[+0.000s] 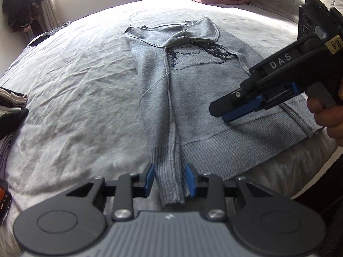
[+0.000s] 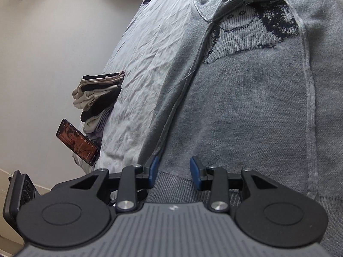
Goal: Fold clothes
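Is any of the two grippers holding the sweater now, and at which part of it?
The left gripper has the ribbed sleeve cuff of the grey sweater between its jaws, but the pads are not pressing it. The right gripper holds nothing.

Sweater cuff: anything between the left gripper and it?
Nothing visible. The ribbed cuff of the folded-in sleeve already lies between the left gripper's blue pads, which stand apart on either side of it. The right gripper is off to the side over the sweater hem, not blocking.
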Motion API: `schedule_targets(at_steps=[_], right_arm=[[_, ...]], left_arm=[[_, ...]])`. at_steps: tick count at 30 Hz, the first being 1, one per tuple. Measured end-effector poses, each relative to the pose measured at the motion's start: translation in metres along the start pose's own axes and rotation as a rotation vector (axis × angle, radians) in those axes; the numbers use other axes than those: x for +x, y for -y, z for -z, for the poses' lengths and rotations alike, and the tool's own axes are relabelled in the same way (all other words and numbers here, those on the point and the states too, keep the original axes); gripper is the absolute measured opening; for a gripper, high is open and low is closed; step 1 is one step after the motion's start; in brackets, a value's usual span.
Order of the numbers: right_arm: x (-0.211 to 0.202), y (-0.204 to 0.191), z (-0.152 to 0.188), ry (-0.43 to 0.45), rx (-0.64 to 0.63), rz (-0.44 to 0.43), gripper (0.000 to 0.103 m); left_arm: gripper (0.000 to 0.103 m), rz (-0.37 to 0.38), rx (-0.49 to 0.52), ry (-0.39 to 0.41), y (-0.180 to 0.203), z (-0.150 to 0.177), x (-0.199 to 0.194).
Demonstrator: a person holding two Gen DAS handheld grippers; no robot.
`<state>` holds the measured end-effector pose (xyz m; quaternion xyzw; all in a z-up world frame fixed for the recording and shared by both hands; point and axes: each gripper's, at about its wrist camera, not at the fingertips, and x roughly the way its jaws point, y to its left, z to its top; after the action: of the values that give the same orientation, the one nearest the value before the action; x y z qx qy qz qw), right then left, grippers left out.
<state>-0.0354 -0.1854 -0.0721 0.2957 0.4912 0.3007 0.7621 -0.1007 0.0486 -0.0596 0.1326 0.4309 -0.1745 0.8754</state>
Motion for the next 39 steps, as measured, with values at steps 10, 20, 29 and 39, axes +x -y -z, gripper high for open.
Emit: schedule_targets(at_steps=[10,20,29,39], right_arm=[[0.013,0.000,0.009,-0.069,0.053,-0.077,0.018],[0.032,0.001,0.020,-0.170,0.078,-0.111,0.008],[-0.008,0.034,0.001,0.015,0.261,-0.165,0.036],[0.004,0.037,-0.011,0.090,0.296,-0.118,0.043]], left_arm=[[0.007,0.191,-0.222,0.108,-0.030,-0.001,-0.025],[0.007,0.390,-0.264,0.106,-0.023,-0.016,-0.021],[0.008,0.434,-0.231,0.051,-0.014,-0.017,-0.004],[0.019,0.460,-0.175,0.002,-0.012,-0.014,0.002]])
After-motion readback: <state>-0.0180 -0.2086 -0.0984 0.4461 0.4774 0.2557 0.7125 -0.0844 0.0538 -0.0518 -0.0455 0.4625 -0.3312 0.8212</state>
